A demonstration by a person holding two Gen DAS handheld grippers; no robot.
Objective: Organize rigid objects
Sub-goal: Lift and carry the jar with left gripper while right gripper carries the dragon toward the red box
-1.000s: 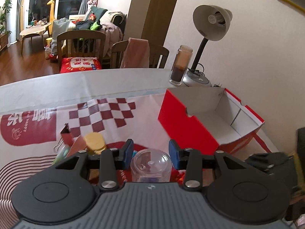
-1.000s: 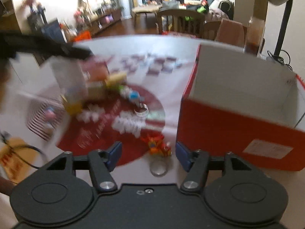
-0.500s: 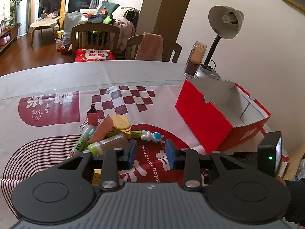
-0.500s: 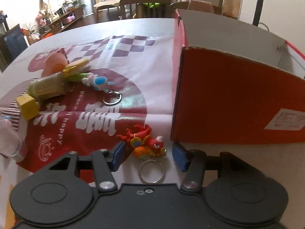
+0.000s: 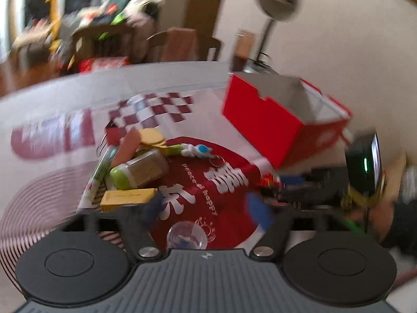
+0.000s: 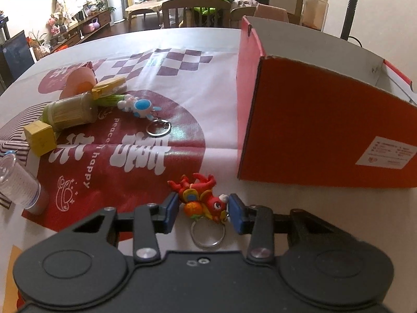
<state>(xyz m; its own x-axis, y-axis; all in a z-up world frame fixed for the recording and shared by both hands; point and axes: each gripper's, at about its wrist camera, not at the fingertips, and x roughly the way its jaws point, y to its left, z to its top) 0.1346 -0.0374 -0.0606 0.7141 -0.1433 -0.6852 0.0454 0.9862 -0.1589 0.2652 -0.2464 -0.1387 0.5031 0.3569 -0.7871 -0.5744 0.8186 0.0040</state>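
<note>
- My left view was all smeared, so the chairs and the lamp [image 5: 280,2] at the top were hard to make out.
- My left gripper [image 5: 208,208] had its fingers wide apart with nothing between them.
- A clear plastic bottle [image 5: 186,237] sat low in the middle of that view, and my gripper's body cut off its lower part.
- My right gripper [image 6: 203,208] had its blue pads [image 6: 170,210] right against the two sides of the red dragon keychain [image 6: 199,198], low in the middle of the right view.
- I could not tell if the dragon was lifted or lying on the cloth.
- Its metal ring [image 6: 207,234] hung toward my gripper, just above the black body.
- The red box [image 6: 320,130] filled the right side of the right view, and I could not see inside it from there.
- The box had a white label [image 6: 385,154] at the lower right, but its writing was too small to read.
- The red circle on the tablecloth [image 6: 182,60] said "peace" and "happy" in white letters.
- Up on the left lay a pile: a green-capped jar [image 6: 70,113], a yellow block [image 6: 40,137] and a little blue and white astronaut keychain [image 6: 136,107].
- The edge of the right view cut off the clear bottle at the left.
</note>
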